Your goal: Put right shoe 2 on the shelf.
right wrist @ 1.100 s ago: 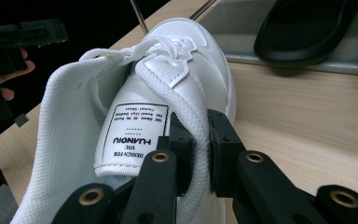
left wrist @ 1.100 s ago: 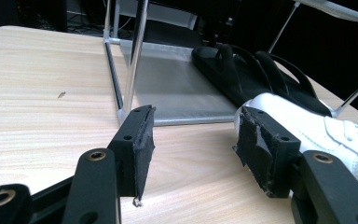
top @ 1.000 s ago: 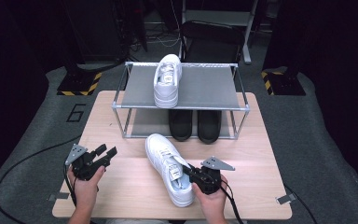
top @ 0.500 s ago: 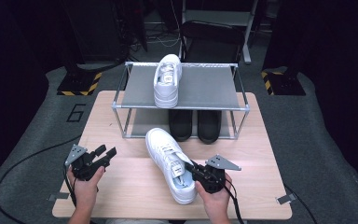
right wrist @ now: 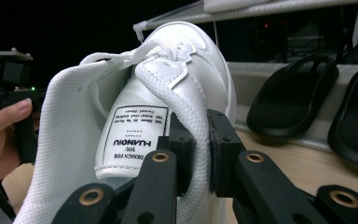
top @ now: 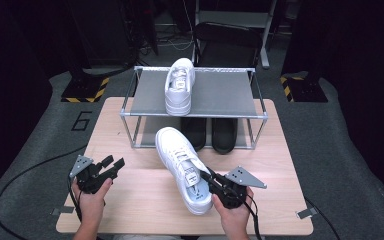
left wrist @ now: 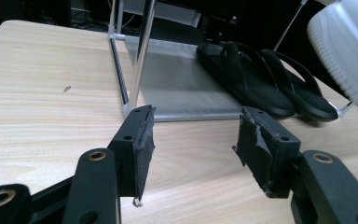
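My right gripper clamps the collar of the white sneaker lying on the table before the rack. My left gripper stands open, empty, well apart.

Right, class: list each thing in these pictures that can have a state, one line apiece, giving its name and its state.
Left tongs: open, holding nothing, above the table.
Right tongs: shut on the collar of the white shoe on the table.
White shoe on the table: gripped on its right side, laces tied.
White shoe on the rack: upright on the top shelf, untouched.
Black slippers: side by side on the rack's lower shelf.
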A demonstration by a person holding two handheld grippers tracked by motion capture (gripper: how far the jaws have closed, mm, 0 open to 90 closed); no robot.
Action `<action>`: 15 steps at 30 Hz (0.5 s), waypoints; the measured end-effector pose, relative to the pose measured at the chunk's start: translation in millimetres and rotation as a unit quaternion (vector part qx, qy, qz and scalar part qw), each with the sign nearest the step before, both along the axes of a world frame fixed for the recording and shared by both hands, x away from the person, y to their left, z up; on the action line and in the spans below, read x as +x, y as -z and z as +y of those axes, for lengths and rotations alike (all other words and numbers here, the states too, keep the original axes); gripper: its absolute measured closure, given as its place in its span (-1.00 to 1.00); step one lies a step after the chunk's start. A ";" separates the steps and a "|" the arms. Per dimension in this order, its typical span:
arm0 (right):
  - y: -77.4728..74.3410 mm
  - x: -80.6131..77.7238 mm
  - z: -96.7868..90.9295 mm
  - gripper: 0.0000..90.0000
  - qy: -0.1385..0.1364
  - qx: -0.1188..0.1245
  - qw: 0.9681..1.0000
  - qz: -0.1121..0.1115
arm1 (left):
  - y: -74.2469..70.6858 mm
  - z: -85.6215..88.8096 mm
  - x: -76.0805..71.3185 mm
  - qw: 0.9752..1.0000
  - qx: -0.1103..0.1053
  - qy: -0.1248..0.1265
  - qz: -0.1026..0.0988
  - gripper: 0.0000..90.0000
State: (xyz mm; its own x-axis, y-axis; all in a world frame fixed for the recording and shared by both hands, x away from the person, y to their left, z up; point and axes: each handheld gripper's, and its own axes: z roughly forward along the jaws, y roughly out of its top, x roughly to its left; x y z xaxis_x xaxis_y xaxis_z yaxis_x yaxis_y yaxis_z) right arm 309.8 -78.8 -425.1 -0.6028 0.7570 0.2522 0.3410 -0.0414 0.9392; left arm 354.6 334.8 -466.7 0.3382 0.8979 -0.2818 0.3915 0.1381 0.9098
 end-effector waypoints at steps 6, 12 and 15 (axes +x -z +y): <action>-2.5 -4.9 0.2 0.82 0.009 0.019 0.999 -0.028 | 0.5 1.3 0.0 1.000 0.003 0.001 0.000 0.01; -8.3 -7.6 -0.8 0.82 0.011 0.034 0.998 -0.044 | 0.5 3.4 -0.9 1.000 0.010 0.004 0.006 0.01; -12.5 -9.1 -2.8 0.82 0.015 0.035 0.998 -0.052 | 0.6 3.6 -1.0 1.000 0.009 0.005 0.004 0.01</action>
State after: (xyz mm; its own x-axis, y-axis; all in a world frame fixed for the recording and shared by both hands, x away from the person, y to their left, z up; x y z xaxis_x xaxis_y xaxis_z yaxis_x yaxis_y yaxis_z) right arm 300.7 -81.6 -412.7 -0.6055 0.7577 0.2432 0.2402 -0.1173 0.9636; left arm 353.6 338.4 -467.3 0.3448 0.8992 -0.2693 0.4008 0.1184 0.9085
